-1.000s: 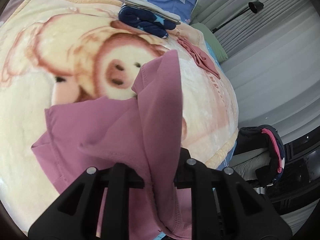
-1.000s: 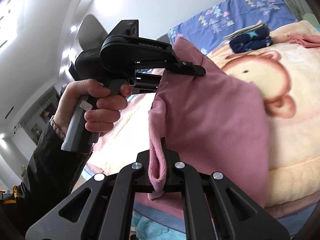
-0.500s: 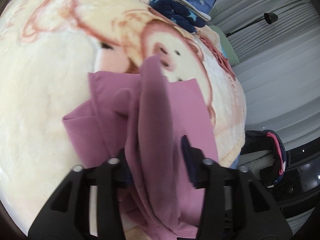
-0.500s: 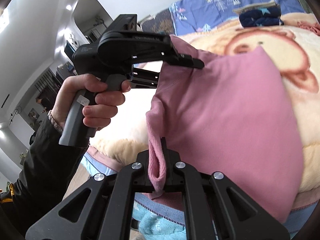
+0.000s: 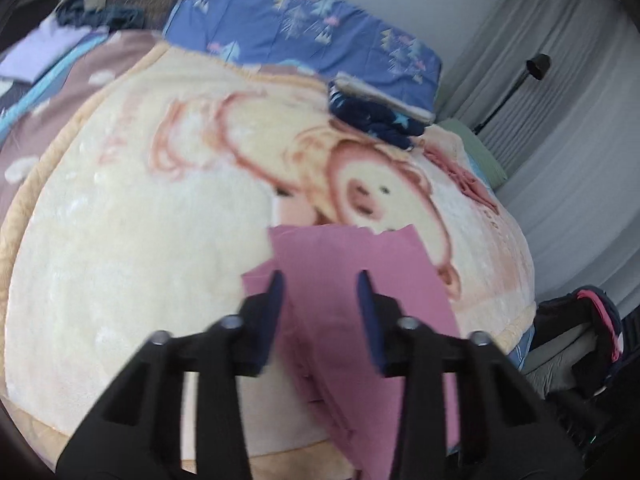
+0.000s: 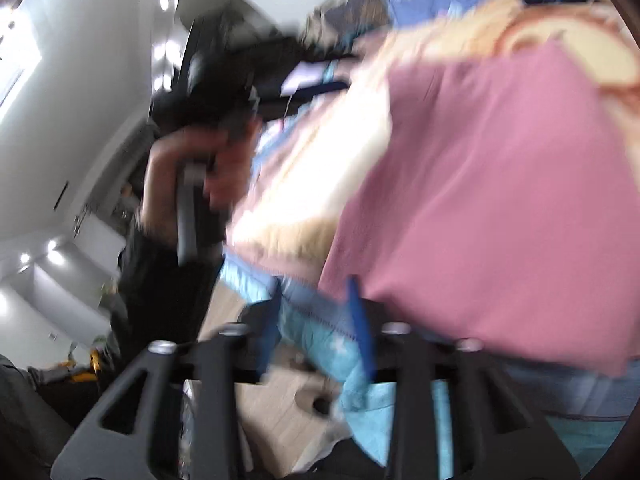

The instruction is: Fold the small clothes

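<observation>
Both released: my left fingers [image 5: 276, 300], just narrowing on nothing, hover over the pink garment [image 5: 340, 264] lying on the blanket [image 5: 140, 220] ahead; right fingers [image 6: 360, 320] empty beside its near edge; next, square the edges before pressing.

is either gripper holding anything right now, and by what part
Nothing is held. The left gripper has just been closing, yet its jaws stand apart above the pink garment. The right gripper is open too, beside the garment's edge.

Plush fleece blanket [image 5: 132, 240]; matt, seemingly knit garment [image 5: 360, 272].
</observation>
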`<state>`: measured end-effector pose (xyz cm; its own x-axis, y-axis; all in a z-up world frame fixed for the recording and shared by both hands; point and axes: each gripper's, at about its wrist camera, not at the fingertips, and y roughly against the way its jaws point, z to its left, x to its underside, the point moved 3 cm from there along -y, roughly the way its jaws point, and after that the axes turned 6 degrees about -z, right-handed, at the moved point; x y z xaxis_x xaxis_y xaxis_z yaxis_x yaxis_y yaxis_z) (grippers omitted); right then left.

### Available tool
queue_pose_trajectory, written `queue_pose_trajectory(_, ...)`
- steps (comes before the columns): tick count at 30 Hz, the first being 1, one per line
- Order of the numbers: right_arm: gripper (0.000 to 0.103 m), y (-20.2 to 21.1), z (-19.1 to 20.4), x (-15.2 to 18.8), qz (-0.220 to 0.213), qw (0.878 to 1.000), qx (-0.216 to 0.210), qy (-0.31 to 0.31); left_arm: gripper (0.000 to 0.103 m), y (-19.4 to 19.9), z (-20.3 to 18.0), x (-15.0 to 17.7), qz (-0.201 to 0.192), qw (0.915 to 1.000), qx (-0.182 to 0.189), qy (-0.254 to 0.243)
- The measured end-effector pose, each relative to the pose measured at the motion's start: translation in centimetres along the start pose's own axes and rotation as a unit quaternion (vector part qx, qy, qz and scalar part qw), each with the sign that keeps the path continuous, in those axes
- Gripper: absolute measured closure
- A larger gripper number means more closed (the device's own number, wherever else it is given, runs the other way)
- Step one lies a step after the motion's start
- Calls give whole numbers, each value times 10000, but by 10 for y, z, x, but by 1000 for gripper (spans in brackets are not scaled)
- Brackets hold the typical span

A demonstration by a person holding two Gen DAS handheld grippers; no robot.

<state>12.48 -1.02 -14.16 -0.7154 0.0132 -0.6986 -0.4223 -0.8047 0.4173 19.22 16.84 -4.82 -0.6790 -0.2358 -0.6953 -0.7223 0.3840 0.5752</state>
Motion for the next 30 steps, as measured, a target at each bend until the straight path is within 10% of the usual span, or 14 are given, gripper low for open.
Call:
queue_pose_trajectory(4, 101, 29, -29, -46, -892, 9892, 1161, 98, 88, -16, -32, 16, 195, 9989, 424, 7)
queue_pose_trajectory(9, 101, 13, -84, -64, -711, 9771, 1990, -240, 88, -57, -36, 44, 517, 9986, 76, -66)
queue_pose_trajectory(22, 91, 6, -122, -58, -510, 9822, 1728, -539, 100, -60, 9, 73, 139, 9977, 369, 544)
queue_pose_trajectory(26, 51, 31, -125, -73, -753, 9820, 1636, -577, 62, -38, 15, 68, 18, 9955, 511, 793)
queue_pose_trajectory(30, 44, 21, -152, -84, -104, 9877, 1156, -1049, 34, -31, 33, 67, 237, 9915, 354, 1231)
